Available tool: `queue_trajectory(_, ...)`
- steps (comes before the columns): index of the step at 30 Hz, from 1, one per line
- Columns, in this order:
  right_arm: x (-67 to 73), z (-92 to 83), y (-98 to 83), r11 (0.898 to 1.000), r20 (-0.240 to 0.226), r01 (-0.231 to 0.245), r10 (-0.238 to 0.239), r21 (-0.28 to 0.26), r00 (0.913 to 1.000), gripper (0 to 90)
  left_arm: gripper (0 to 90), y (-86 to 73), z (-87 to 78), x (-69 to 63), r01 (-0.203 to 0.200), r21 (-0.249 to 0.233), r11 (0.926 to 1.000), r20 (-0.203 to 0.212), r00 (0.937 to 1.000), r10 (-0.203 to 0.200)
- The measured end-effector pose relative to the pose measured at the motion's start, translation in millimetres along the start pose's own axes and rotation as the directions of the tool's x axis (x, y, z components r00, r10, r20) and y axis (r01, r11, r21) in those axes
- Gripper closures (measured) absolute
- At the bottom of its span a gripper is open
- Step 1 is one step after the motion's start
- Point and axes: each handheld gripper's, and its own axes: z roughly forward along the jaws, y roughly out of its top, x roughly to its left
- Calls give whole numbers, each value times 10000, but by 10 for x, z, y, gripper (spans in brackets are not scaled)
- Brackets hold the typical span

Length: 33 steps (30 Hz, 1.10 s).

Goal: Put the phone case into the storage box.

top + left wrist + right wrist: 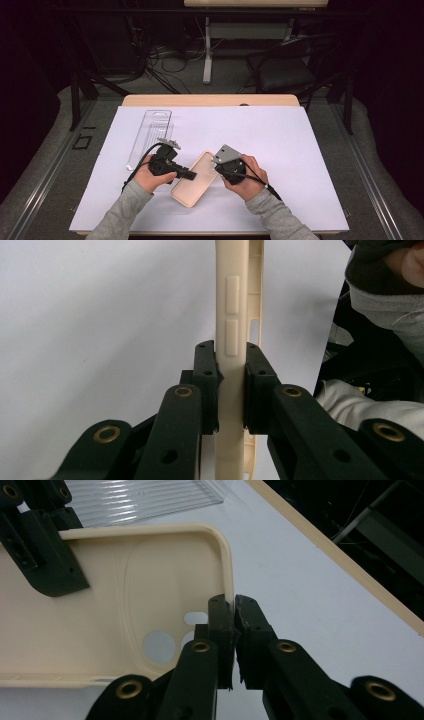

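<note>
left gripper (pixel 231 385): clamped on side wall of cream soft plastic phone case (pixel 194 178)
right gripper (pixel 234 611): pinching case's opposite edge
case: on white sheet (pixel 300 165)

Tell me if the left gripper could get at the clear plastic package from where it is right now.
Probably not yet. The left gripper is shut on the beige phone case, so its fingers are occupied. The clear plastic package lies close beyond it on the white sheet, with nothing between.

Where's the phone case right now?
In the high view the phone case lies near the table's front edge, clamped between the left gripper and right gripper.
</note>
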Motion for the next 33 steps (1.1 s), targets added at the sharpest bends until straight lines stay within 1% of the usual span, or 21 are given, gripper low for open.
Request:
queue_trajectory(2,-2,1,3,10000,5,-20,20,-38,10000,840,803,-1,0,3,17,-35,10000,52,10000,-17)
queue_trajectory(6,-12,-16,20,9994,-251,-271,266,-195,9993,774,803,-2,0,5,31,-54,10000,33,10000,-31)
queue_trajectory(9,-10,-32,30,9991,-309,-297,288,-290,9991,740,803,-5,-11,16,44,-125,9999,-48,10000,-44)
queue_trajectory(11,-9,-38,33,9991,-275,-306,297,-308,9992,699,803,-5,-16,22,36,-151,9999,-53,10000,-37)
queue_trajectory(12,-13,-38,34,9988,-272,-338,328,-359,9991,677,803,-8,-30,27,65,-289,9996,-108,9999,-69)
queue_trajectory(13,-19,-41,37,9986,-305,-402,392,-334,9988,651,803,-8,-30,27,65,-289,9996,-108,9999,-69)
queue_trajectory(14,-19,-41,37,9986,-305,-402,392,-334,9988,651,803,-7,-37,32,56,-296,9995,-106,9999,-59)
queue_trajectory(17,-58,-48,60,9970,-403,-658,641,-418,9971,562,803,-9,-65,46,-14,-418,9991,-203,9998,6)
queue_trajectory(19,-77,-50,69,9967,-370,-723,709,-377,9968,525,803,-10,-72,49,-15,-479,9988,-220,9998,5)
queue_trajectory(21,-100,-51,79,9959,-507,-838,820,-336,9953,481,803,-11,-87,56,-14,-633,9980,-261,9997,-3)
queue_trajectory(22,-110,-53,84,9948,-596,-974,956,-284,9936,466,803,-11,-96,59,-43,-662,9978,-312,9995,22)
queue_trajectory(23,-122,-59,87,9942,-592,-1016,994,-342,9933,459,803,-12,-103,63,-45,-734,9973,-315,9995,22)
queue_trajectory(24,-131,-63,92,9936,-577,-1041,1015,-438,9932,466,803,-14,-116,67,-52,-925,9957,-421,9991,13)
queue_trajectory(26,-154,-67,102,9941,-588,-979,951,-473,9937,455,802,-15,-122,69,-70,-968,9953,-438,9990,27)
queue_trajectory(27,-166,-66,106,9939,-521,-963,935,-532,9943,435,803,-17,-133,69,-101,-1123,9936,-515,9987,43)
queue_trajectory(29,-180,-66,109,9937,-473,-954,927,-583,9946,420,803,-17,-139,70,-110,-1200,9927,-501,9987,50)
queue_trajectory(30,-197,-66,111,9932,-443,-993,967,-607,9943,421,802,-18,-146,68,-161,-1303,9913,-589,9982,84)
queue_trajectory(31,-235,-61,113,9914,-561,-1182,1150,-560,9918,418,802,-19,-151,67,-181,-1362,9905,-630,9980,95)
queue_trajectory(33,-255,-56,112,9909,-565,-1230,1200,-538,9912,416,802,-22,-163,69,-237,-1461,9890,-727,9973,132)
